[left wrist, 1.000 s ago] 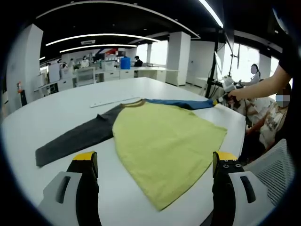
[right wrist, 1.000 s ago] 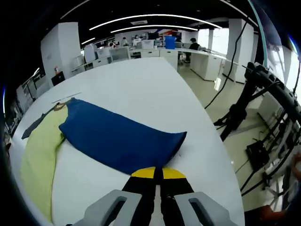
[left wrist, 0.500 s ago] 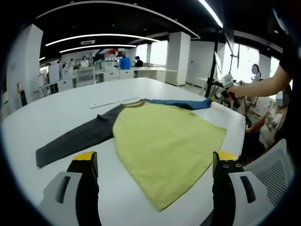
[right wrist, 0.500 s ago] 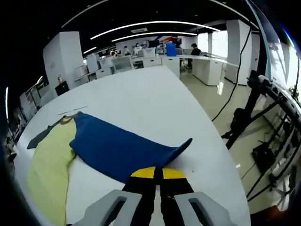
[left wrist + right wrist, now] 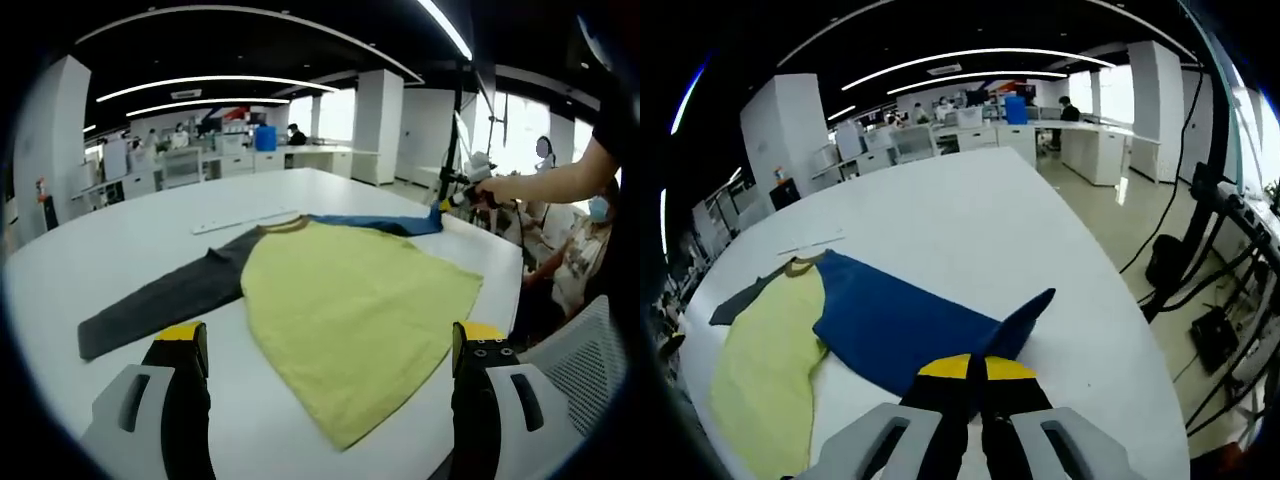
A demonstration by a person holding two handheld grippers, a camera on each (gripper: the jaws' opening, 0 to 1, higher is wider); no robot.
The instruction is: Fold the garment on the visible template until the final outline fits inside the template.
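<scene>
A long-sleeved shirt lies flat on the white table (image 5: pixel 90 250): yellow-green body (image 5: pixel 350 300), dark grey sleeve (image 5: pixel 160 300) stretched left, blue sleeve (image 5: pixel 385 222) reaching right. My left gripper (image 5: pixel 325 365) hovers open above the table's near edge, short of the shirt's hem, holding nothing. In the right gripper view my right gripper (image 5: pixel 973 368) is shut on the cuff end of the blue sleeve (image 5: pixel 900 325), which is lifted and folded up off the table. That gripper (image 5: pixel 462 198), held by a person's hand, also appears at the right of the left gripper view.
A thin white strip (image 5: pixel 245 217) lies on the table beyond the collar. A seated person (image 5: pixel 585 250) and a mesh chair back (image 5: pixel 585 360) are by the table's right edge. Cables and a stand (image 5: pixel 1210 240) sit off the table's end. Desks (image 5: pixel 230 155) fill the background.
My right gripper has lifted the blue sleeve's cuff off the table and carried it inward toward the shirt's body. The left gripper has stayed still.
</scene>
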